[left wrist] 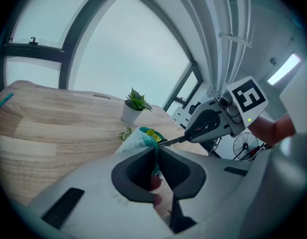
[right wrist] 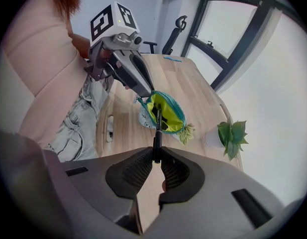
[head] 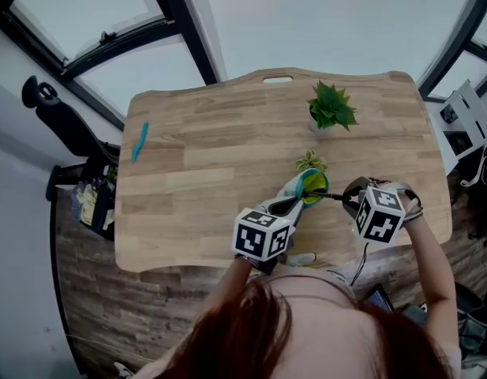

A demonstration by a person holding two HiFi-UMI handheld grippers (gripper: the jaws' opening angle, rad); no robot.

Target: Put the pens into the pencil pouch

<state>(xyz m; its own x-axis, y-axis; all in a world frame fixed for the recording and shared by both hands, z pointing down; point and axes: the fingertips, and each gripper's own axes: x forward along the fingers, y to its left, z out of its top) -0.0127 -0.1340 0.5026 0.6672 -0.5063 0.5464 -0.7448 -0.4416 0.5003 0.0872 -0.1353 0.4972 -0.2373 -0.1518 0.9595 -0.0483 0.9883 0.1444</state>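
Note:
The pencil pouch [head: 308, 188] stands near the table's front edge, pale outside with a teal zip and a lime lining, its mouth [right wrist: 165, 112] gaping. My left gripper [head: 284, 209] is shut on the pouch's zip edge [left wrist: 154, 144] and holds it up. My right gripper [head: 347, 199] is shut on a black pen [right wrist: 157, 133]. That pen [head: 330, 197] points into the pouch's mouth, and its tip lies over the lime lining. In the left gripper view the pen [left wrist: 172, 140] reaches the pouch [left wrist: 141, 137] from the right. A teal pen [head: 140, 141] lies far off at the table's left edge.
A small potted plant [head: 331, 107] stands behind the pouch, and a smaller leafy sprig [head: 310, 161] sits right by it. The wooden table [head: 227, 148] ends close to my body. A black office chair [head: 65, 125] stands to the left, and a white rack [head: 468, 121] to the right.

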